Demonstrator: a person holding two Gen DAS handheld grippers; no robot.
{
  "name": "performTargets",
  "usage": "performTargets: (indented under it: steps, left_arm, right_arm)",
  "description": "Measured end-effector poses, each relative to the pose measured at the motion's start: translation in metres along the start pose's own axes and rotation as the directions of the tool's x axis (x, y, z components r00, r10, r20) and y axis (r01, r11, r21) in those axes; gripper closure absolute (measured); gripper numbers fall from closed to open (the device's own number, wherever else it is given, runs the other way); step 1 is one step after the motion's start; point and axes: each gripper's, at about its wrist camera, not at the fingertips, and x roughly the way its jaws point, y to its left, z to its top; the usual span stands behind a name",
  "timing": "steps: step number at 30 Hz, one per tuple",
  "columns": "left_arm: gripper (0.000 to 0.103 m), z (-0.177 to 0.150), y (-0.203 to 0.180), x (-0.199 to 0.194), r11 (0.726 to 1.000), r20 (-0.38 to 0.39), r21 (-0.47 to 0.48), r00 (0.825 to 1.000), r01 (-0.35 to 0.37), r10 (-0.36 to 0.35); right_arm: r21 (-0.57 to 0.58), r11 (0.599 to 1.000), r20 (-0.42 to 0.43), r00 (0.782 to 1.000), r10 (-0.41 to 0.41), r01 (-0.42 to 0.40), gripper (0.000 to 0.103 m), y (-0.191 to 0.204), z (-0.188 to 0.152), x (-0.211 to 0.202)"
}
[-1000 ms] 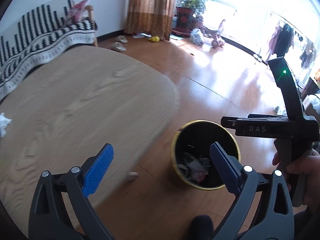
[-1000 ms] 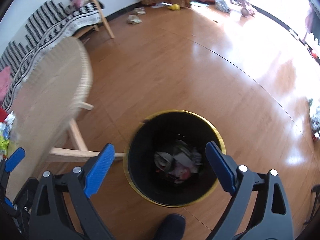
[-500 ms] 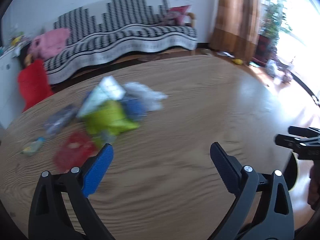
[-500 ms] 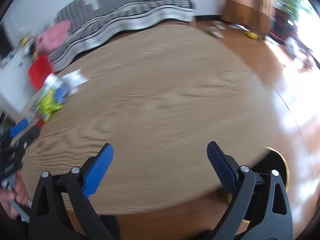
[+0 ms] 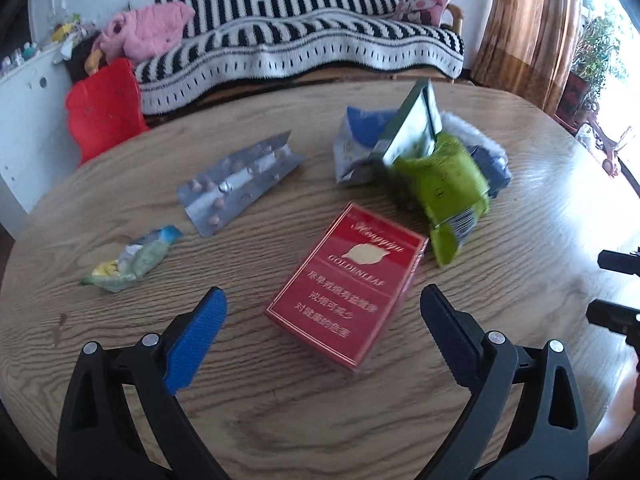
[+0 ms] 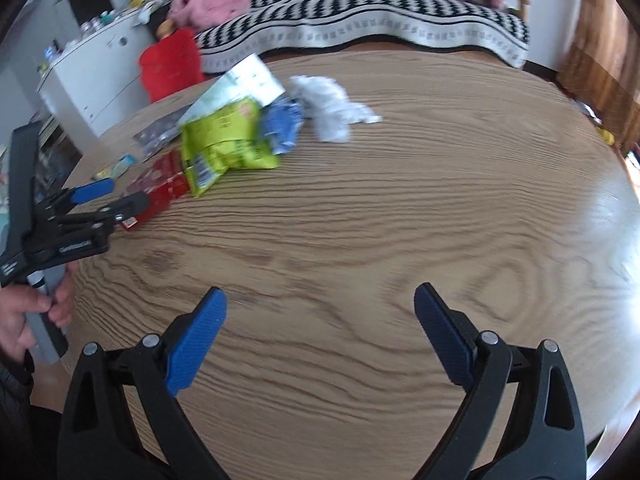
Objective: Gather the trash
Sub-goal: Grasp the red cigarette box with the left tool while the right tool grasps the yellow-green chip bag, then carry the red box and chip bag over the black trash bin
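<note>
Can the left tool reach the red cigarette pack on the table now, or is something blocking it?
Probably yes. The left tool is open, and the red cigarette pack lies flat just ahead between its fingers. The green snack bag touches only its far corner.

Behind the wooden worktop (image 5: 520,240) stands a sofa under a black-and-white striped throw (image 5: 304,48), with a pink garment (image 5: 144,36) heaped on it, a red cushion (image 5: 104,108) below, and brown curtains (image 5: 528,28) at the right

Green box (image 5: 412,128) partly behind green wrapper (image 5: 444,184)
</note>
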Motion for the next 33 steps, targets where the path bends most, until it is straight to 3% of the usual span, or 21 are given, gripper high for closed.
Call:
performTargets:
  steps: [5, 8, 12, 19, 25, 27, 29, 33]
  left_arm:
    - [0.009, -0.005, -0.007, 0.011, 0.999, -0.023, 0.044, 1.0, 0.017, -0.016]
    - [0.036, -0.008, -0.009, 0.009, 0.998, -0.015, 0.064, 1.0, 0.027, -0.026]
    - [0.037, -0.009, 0.004, -0.007, 1.0, -0.012, 0.011, 1.0, 0.005, -0.004]
    - [0.037, -0.017, 0.02, -0.041, 0.999, 0.016, -0.027, 1.0, -0.018, 0.019]
    - [0.037, -0.011, 0.024, -0.046, 0.998, 0.025, -0.059, 0.999, -0.021, 0.023]
    - [0.037, -0.009, 0.026, -0.047, 0.997, 0.026, -0.075, 0.999, -0.021, 0.023]
    - [0.037, -0.008, 0.025, -0.048, 0.996, 0.026, -0.084, 0.999, -0.024, 0.026]
    - [0.037, -0.004, 0.016, -0.056, 0.994, 0.038, -0.105, 0.999, -0.019, 0.023]
  right_arm:
    - [-0.034, 0.999, -0.002, 1.0, 0.029, -0.029, 0.011, 0.018, 0.014, 0.017]
    - [-0.022, 0.998, -0.003, 0.998, 0.062, -0.062, 0.011, 0.026, 0.025, 0.025]
    - [-0.028, 0.996, -0.008, 0.997, 0.081, -0.081, 0.011, 0.041, 0.041, 0.041]
    - [-0.067, 0.996, -0.018, 0.998, 0.06, -0.061, 0.008, 0.057, 0.082, 0.082]
    - [-0.081, 0.997, -0.015, 1.0, 0.014, -0.015, 0.008, 0.065, 0.109, 0.1]
    - [-0.094, 0.996, -0.008, 1.0, 0.002, -0.002, 0.03, 0.065, 0.108, 0.098]
    - [-0.109, 0.994, -0.002, 1.0, 0.014, -0.014, 0.044, 0.065, 0.102, 0.089]
    - [-0.12, 0.993, 0.006, 1.0, 0.02, -0.019, 0.055, 0.06, 0.074, 0.059]
